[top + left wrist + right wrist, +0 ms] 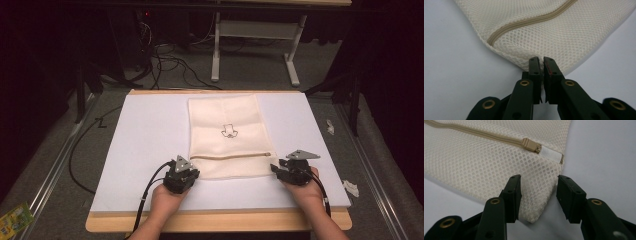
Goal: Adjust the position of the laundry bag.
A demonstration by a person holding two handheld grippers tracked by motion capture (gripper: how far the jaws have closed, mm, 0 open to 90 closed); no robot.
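A: How much room is there around the work?

B: Plenty. The mesh bag (227, 135) lies flat in the middle of the counter (145, 135), with bare white surface on both sides. Its far edge sits close to the counter's far edge; its near edge stops short of the wooden front lip, leaving a strip where both hands rest.

A: And the left gripper (186, 172)?

B: It sits at the bag's near left corner. In the left gripper view the jaws are pressed together on the corner of the mesh bag (554, 37), with a sliver of net pinched between the pads.

A: The right gripper (276, 169)?

B: At the near right corner. In the right gripper view the corner of the mesh bag (489, 167) lies between the jaws; one pad touches the net, the other stands clear of it, so it isn't clamped.

A: What does the bag look like?

B: Cream honeycomb netting, rectangular, longer than wide. A tan zipper (474, 133) runs across it near the near end, with its slider (531, 145) parked by a white tab at the right edge. A small dark outline drawing (229, 131) sits mid-panel. The near end looks slightly puffed, not perfectly flat.
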